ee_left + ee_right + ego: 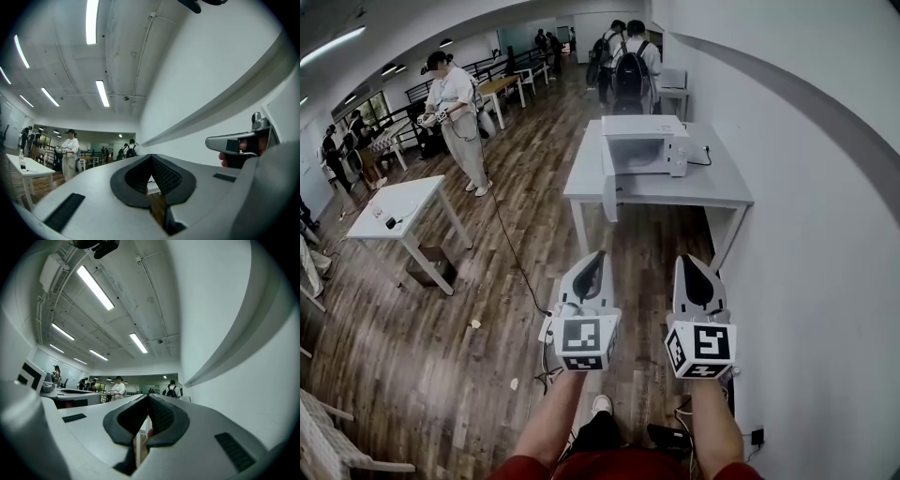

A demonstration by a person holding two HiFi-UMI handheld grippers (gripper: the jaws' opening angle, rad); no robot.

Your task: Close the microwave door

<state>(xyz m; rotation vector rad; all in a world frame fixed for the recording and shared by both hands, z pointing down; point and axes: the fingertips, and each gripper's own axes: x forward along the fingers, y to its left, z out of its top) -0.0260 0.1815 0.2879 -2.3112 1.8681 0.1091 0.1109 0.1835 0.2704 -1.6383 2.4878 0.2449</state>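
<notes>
Head view: your left gripper [598,256] and right gripper [684,262], jaws pressed together on nothing, hang well short of the white box-shaped microwave [645,142], its door [609,184] swung open, on the grey rectangular table [717,186] ahead.

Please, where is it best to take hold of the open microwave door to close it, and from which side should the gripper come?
Probably no pinch is needed. The door stands open, edge-on toward the camera, hinged at the left of the microwave. Press its outer face near the free edge, coming from the left with the left gripper, whose jaws are together.
</notes>
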